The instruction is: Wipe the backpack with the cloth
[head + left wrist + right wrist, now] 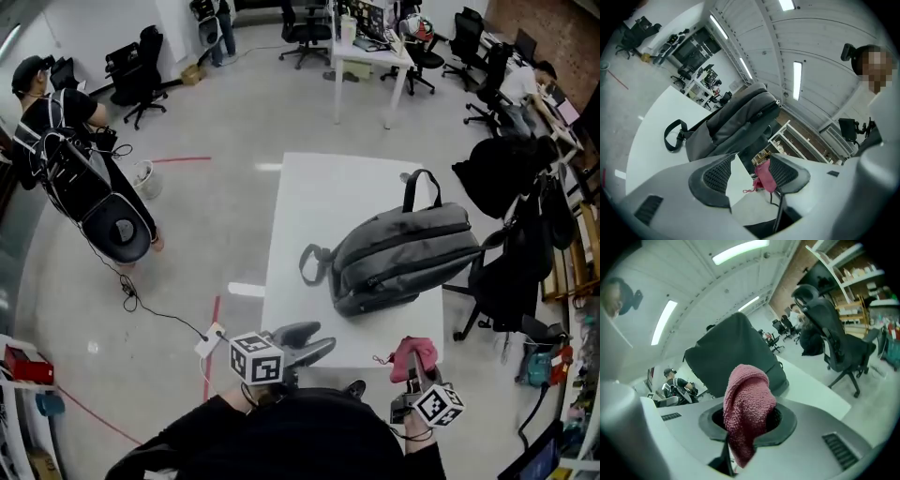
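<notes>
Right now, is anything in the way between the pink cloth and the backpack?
Nothing visible is. The right claw holds the pink cloth at the near edge of the white table, and only its bare top lies between the cloth and the grey backpack. The open left claw is off to the side.

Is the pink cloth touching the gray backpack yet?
Apart. In the head view the pink cloth, pinched in the right tool, is near the front edge of the table, whose bare white top shows between it and the backpack.
</notes>
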Demonstrator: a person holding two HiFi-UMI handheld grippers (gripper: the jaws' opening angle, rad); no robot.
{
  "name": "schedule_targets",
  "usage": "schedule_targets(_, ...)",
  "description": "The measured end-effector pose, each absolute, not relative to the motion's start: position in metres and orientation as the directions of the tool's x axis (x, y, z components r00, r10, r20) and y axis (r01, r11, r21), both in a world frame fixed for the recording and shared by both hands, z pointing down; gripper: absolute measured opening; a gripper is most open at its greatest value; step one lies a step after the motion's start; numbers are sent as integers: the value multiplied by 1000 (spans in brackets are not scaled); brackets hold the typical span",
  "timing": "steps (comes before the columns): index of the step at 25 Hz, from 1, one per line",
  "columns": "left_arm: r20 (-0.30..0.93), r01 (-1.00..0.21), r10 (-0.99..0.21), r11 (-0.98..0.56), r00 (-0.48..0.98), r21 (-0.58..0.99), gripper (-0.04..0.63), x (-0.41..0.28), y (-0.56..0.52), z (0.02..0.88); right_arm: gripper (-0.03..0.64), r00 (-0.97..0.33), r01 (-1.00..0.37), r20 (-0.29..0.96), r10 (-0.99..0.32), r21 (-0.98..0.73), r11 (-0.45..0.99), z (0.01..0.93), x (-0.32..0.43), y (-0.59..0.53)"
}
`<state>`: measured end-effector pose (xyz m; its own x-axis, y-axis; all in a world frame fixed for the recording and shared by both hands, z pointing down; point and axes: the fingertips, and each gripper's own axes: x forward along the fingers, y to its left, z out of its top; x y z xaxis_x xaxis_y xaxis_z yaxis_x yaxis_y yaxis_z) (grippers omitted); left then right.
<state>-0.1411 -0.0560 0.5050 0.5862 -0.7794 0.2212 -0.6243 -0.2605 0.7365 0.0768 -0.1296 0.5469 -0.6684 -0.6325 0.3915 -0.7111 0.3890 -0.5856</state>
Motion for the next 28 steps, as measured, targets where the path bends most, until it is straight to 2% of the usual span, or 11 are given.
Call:
schedule_targets(3, 231, -620, -758, -274, 610, 735, 273, -142, -58, 520, 95, -650, -734, 333, -683, -507, 452, 525, 68, -133)
schedule_targets(9, 225, -587, -686, -354, 692, 729, 270, -168, -45, 528, 95, -627, -754, 269, -731, -443, 484, 488, 14, -104)
schedule_targets(12, 223, -566, -626, -423, 747, 707, 268, -158, -55, 539, 95, -599, -787, 287, -748, -385, 482, 492, 8, -104)
schedule_targets(18, 246, -498, -488, -495, 837, 712, 267, -158, -18, 546, 95, -511, -849, 361, -780, -354, 392, 502, -4, -53)
schedule_targets(22, 253, -509, -503, -475, 827, 718, 267, -156, -4, 538, 95, -514, -849, 387, -765, -356, 390, 507, -4, -36)
schedule_targets(28, 271, -543, -549, -427, 791, 723, 265, -127, 4, 530, 95, -564, -813, 353, -747, -398, 425, 504, 16, -41)
